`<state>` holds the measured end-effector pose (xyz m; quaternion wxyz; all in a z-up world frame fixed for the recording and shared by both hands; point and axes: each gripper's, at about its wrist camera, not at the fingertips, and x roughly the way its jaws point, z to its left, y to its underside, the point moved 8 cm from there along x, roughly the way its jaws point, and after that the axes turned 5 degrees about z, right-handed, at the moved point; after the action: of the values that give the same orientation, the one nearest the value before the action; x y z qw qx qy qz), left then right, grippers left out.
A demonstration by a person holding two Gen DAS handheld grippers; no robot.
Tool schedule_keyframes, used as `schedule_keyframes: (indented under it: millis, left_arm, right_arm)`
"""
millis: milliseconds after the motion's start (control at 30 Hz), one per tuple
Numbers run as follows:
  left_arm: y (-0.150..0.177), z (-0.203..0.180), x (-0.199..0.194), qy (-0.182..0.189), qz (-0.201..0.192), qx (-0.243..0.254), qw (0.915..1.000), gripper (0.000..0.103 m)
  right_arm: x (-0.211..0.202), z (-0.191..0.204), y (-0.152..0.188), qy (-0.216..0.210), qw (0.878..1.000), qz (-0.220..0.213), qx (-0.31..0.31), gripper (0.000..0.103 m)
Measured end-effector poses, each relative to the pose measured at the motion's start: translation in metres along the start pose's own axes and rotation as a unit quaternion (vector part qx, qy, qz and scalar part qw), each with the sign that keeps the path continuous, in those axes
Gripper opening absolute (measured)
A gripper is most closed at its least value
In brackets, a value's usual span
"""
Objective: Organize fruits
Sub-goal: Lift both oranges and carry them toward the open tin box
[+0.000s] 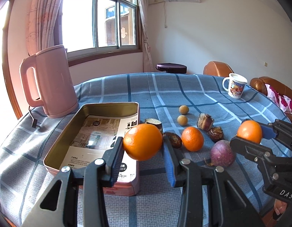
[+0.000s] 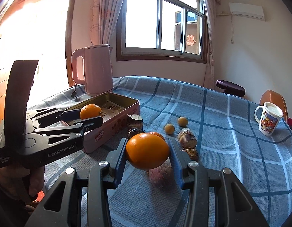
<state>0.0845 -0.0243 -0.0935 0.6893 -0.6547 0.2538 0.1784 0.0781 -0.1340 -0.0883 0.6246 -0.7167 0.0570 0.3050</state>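
Note:
My left gripper (image 1: 143, 148) is shut on an orange (image 1: 143, 141), lifted beside the right wall of an open pink tin (image 1: 110, 104) lined with printed paper. In the right wrist view this left gripper (image 2: 91, 115) and its orange (image 2: 90, 111) hang in front of the tin (image 2: 108, 132). My right gripper (image 2: 147, 149) is shut on a second orange (image 2: 147, 151), above a purple round fruit (image 2: 161, 176). The left wrist view shows that right gripper (image 1: 250, 134) at the right. A third orange (image 1: 192, 139) lies on the cloth.
Two small tan fruits (image 1: 182, 120) and several brown husked pieces (image 1: 205, 122) lie mid-table on the blue checked cloth. A pink kettle (image 1: 51, 83) stands behind the tin with its plug (image 1: 34, 123) beside it. A printed mug (image 1: 234, 88) stands far right. Chairs stand beyond the table.

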Motion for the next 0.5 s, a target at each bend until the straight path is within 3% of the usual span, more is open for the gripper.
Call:
schedule_keyframes:
  millis: [500]
  left_arm:
    - [-0.006, 0.009, -0.007, -0.010, -0.017, -0.005, 0.9998, 0.041]
  right_arm:
    - [-0.003, 0.004, -0.012, -0.003, 1.000, -0.020, -0.002, 0.045]
